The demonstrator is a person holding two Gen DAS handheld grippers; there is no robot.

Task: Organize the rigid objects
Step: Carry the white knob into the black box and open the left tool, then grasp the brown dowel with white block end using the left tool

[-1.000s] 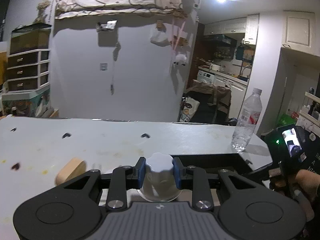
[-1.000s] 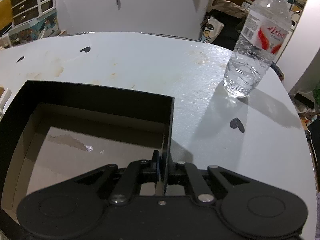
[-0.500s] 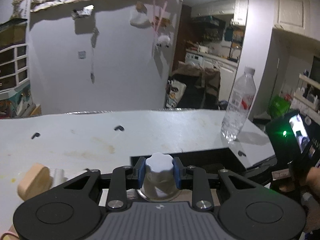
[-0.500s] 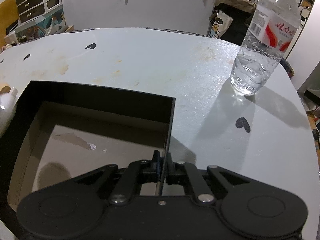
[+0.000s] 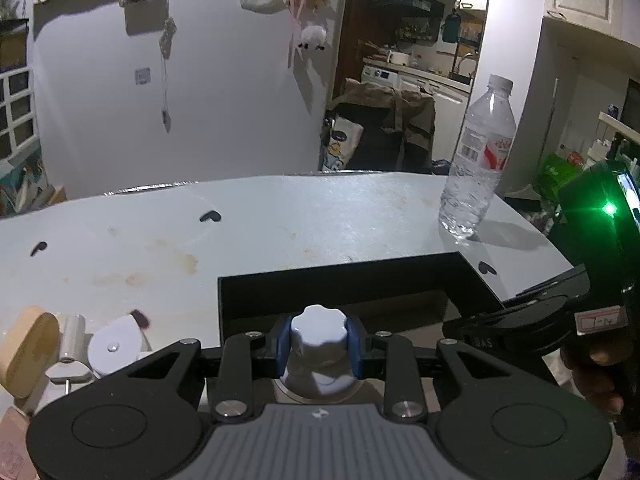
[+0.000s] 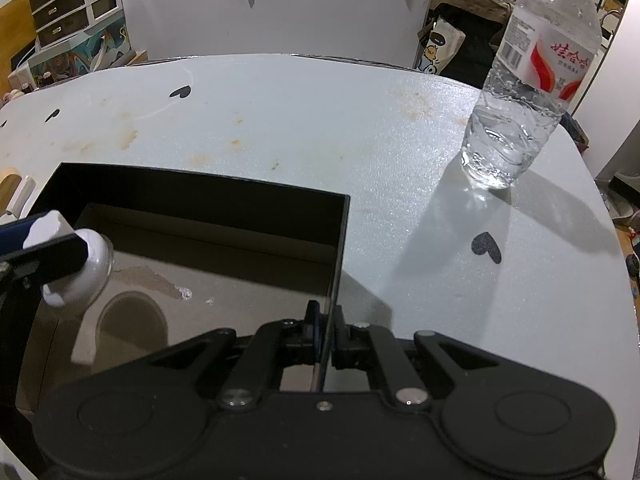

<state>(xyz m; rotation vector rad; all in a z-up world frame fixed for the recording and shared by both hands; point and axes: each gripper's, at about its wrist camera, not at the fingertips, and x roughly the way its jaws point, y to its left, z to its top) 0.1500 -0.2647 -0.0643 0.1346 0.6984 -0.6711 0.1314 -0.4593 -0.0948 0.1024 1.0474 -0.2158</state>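
A small white container with a scalloped cap (image 5: 319, 336) sits between the blue pads of my left gripper (image 5: 319, 346), which is shut on it. In the right wrist view the container (image 6: 76, 268) hangs over the left part of the open black box (image 6: 200, 186), above its brown floor, and casts a round shadow there. My right gripper (image 6: 325, 320) is shut on the box's thin right wall. The left wrist view shows the box's far rim (image 5: 340, 276) just beyond the container.
A clear water bottle (image 6: 524, 80) stands on the pale table (image 6: 280, 120) to the right, behind the box. Left of the box lie a wooden-handled piece (image 5: 28, 348) and a white round part (image 5: 114, 346). Small black heart marks dot the tabletop.
My left gripper has moved right and down with the white container, from beside the box to over its inside. The right gripper keeps its hold on the box wall and has not moved.
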